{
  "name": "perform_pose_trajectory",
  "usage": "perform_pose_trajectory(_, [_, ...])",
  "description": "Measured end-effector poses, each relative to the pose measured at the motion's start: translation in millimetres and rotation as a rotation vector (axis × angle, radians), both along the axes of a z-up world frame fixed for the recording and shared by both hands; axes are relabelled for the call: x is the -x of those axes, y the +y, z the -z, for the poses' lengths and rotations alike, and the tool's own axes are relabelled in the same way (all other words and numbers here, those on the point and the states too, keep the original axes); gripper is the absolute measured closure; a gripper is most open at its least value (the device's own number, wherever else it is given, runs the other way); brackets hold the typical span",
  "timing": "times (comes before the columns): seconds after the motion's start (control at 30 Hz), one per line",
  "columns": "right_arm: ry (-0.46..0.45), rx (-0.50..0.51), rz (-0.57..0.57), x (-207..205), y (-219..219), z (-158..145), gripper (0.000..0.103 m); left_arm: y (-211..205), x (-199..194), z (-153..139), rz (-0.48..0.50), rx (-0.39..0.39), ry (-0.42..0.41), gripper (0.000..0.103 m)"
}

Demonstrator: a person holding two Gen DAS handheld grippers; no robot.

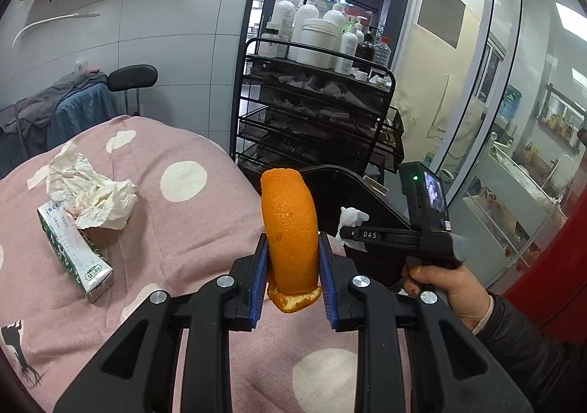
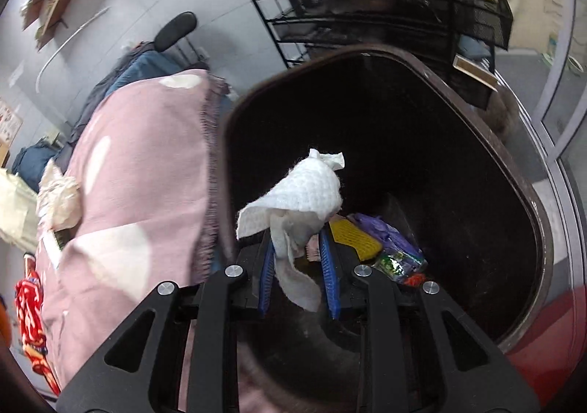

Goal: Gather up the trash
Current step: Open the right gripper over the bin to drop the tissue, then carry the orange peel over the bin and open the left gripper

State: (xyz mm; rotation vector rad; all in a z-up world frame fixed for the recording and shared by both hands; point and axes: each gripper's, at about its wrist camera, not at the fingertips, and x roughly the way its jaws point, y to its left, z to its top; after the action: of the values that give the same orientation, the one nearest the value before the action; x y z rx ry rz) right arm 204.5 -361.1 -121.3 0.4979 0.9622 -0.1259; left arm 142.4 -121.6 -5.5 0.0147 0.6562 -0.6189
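My left gripper (image 1: 292, 247) is shut on a curved orange peel (image 1: 290, 229) and holds it upright above the pink spotted blanket (image 1: 165, 229). On the blanket at the left lie a crumpled tissue (image 1: 91, 192) and a small green-and-white carton (image 1: 75, 251). My right gripper (image 2: 297, 247) is shut on a white paper towel (image 2: 301, 200) and holds it over the open dark trash bin (image 2: 528, 192). The bin holds yellow, purple and green wrappers (image 2: 381, 247). In the left wrist view the right gripper (image 1: 348, 229) with the towel (image 1: 352, 218) shows over the bin (image 1: 330, 185).
A black wire cart (image 1: 315, 112) with white bottles stands behind the bin. A black chair (image 1: 132, 79) with clothes is by the tiled wall. A glass door (image 1: 495, 82) is at the right. A red patterned cloth (image 2: 31, 310) lies at the blanket's left edge.
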Motion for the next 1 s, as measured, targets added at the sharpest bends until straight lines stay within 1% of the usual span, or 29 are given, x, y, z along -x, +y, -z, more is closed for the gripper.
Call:
perform_pose_trajectory(0.03, [0.007, 0.004, 0.008, -1.3, -2.2, 2.9, 0.075, -2.5, -1.3, -0.5, 0.006, 0.003, 0.002, 0.077])
perform_pose_trajectory(0.07, [0.016, -0.001, 0.018, -2.8, -6.3, 7.6, 0.069, -4.9, -2.1, -0.9, 0.012, 0.005, 0.004, 0.077])
perform_pose_trajectory(0.1, [0.022, -0.021, 0.027, -3.6, -10.4, 11.7, 0.056, -7.6, -3.1, -1.3, 0.018, 0.006, 0.006, 0.077])
perform_pose_trajectory(0.17, [0.019, -0.057, 0.037, -2.5, -15.4, 14.6, 0.043, -14.3, -7.2, -1.0, 0.031, 0.005, 0.013, 0.077])
perform_pose_trajectory(0.33, [-0.009, -0.072, 0.036, 12.8, -13.4, 8.3, 0.039, -30.6, -21.3, 2.4, 0.061, 0.0, 0.044, 0.077])
perform_pose_trajectory(0.57, [-0.086, -0.045, 0.036, 59.5, 3.9, -16.1, 0.029, -66.8, -48.0, 2.2, 0.126, -0.012, 0.089, 0.077])
perform_pose_trajectory(0.77, [-0.122, -0.038, 0.031, 93.7, 14.4, -28.5, 0.027, -103.6, -65.6, 12.1, 0.179, -0.049, 0.127, 0.077])
perform_pose_trajectory(0.9, [-0.116, -0.043, 0.029, 108.1, 16.3, -31.2, 0.027, -123.0, -74.1, 20.7, 0.204, -0.083, 0.157, 0.077])
perform_pose_trajectory(1.0, [-0.115, -0.058, 0.032, 115.8, 18.0, -33.6, 0.027, -132.2, -81.5, 29.8, 0.211, -0.093, 0.197, 0.077])
